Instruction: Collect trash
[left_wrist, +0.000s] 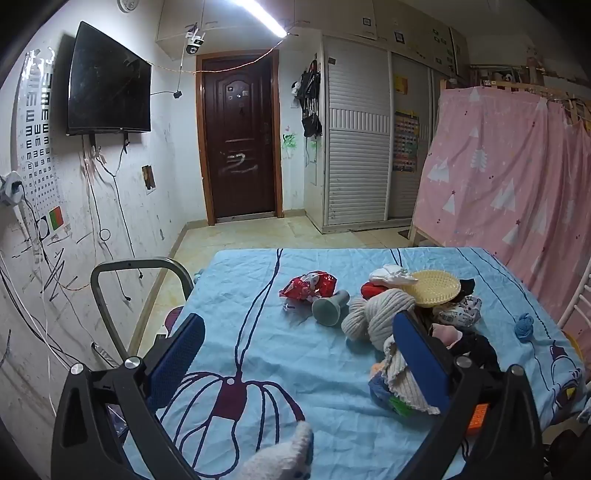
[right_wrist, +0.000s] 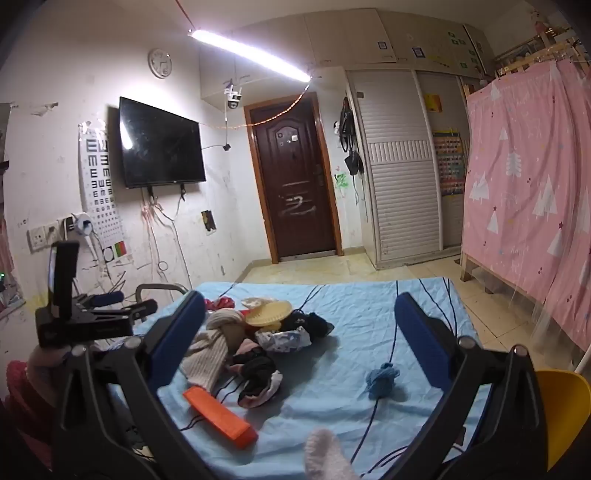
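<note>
Both tools are spread to full width and hold nothing: the left tool (left_wrist: 295, 369) and the right tool (right_wrist: 299, 339) hover above the blue sheet (left_wrist: 332, 424) covering the surface.

1. Nearest the right tool, low and toward its left finger, lies an orange block (right_wrist: 219, 411). It looks stiff and light. Judged grip: across its narrow sides.
2. Ahead of the right tool's right finger sits a small blue wad (right_wrist: 382, 378), apart from everything else. It looks soft and very light and should compress. Pinch it at the centre.
3. Against the left tool's right finger lies a pile of socks and knitwear (left_wrist: 384, 317), probably not trash.
4. Farther ahead of the left tool, between its fingers, rests a red foil wrapper (left_wrist: 308, 286), with a grey cone-shaped item (left_wrist: 328, 306) touching it or just beside it. The wrapper is the likeliest trash: light, crinkly, slippery. Pinch a bunched fold, not a flat face.
</note>
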